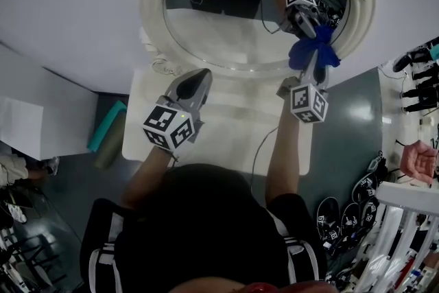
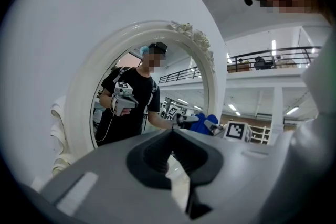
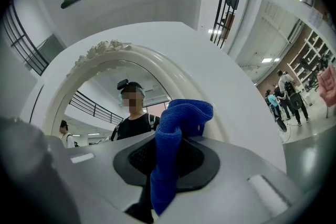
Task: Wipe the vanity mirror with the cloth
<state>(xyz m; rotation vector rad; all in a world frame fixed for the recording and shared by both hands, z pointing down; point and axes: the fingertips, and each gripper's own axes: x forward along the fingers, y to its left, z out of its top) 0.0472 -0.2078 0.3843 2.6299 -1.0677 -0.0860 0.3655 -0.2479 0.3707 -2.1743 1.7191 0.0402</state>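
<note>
An oval vanity mirror in an ornate white frame (image 1: 154,3) stands on a white table (image 1: 226,127) against the wall; it also fills the left gripper view, frame (image 2: 79,92), and the right gripper view, frame (image 3: 105,52). My right gripper (image 1: 317,60) is shut on a blue cloth (image 1: 312,50), held up against the mirror's lower right glass. The cloth (image 3: 173,149) hangs pinched between the jaws. My left gripper (image 1: 195,82) hovers over the table before the mirror's lower rim, jaws together with nothing in them (image 2: 172,131).
The glass reflects the person and both grippers. A teal roll (image 1: 105,125) lies on the floor left of the table. Cables and black gear (image 1: 343,216) sit at lower right. Another person's hand (image 1: 418,160) shows at the right edge, near a rack (image 1: 418,79).
</note>
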